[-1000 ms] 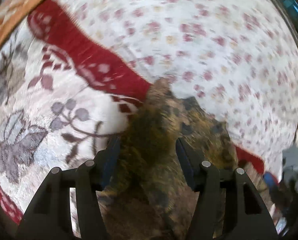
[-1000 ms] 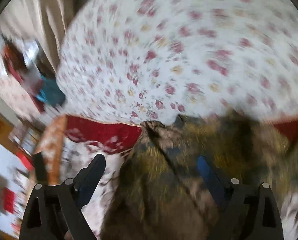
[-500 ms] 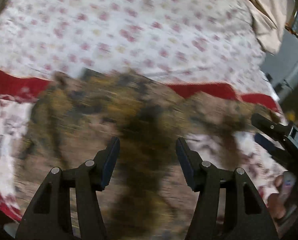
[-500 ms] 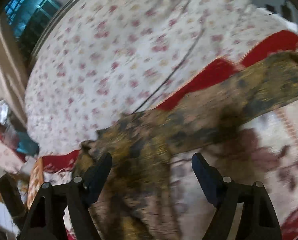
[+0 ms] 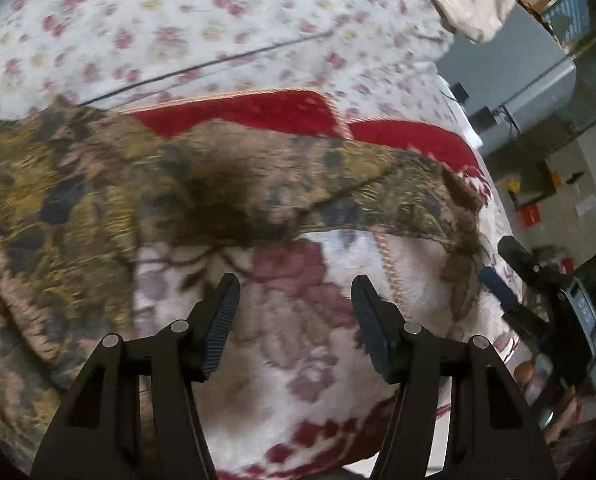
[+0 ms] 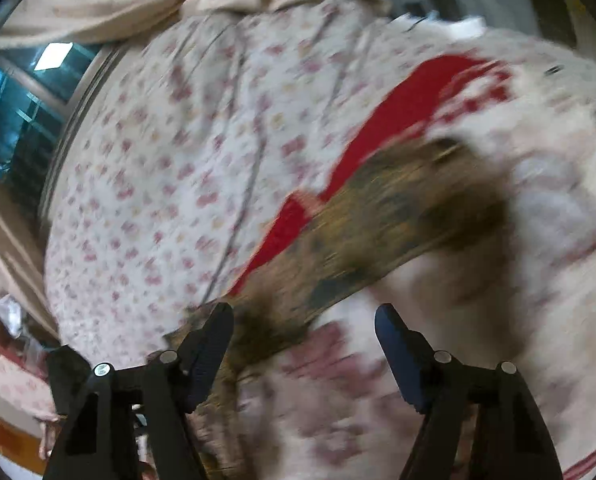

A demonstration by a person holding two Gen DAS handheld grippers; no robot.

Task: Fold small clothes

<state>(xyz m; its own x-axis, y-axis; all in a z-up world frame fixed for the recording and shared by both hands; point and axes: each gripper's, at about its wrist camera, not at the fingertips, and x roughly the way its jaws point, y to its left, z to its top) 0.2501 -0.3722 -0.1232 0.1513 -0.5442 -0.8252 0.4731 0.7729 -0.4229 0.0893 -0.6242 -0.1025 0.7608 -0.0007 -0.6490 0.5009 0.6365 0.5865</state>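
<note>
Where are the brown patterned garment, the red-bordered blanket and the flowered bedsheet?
brown patterned garment [image 5: 226,184], left wrist view, its middle.
red-bordered blanket [image 5: 258,110], left wrist view, red border.
flowered bedsheet [image 5: 178,20], left wrist view, bare stretch.

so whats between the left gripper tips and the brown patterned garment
In the left wrist view, only bare blanket with its faded floral print lies between the open left gripper and the brown patterned garment. Nothing else sits in that stretch.
</note>
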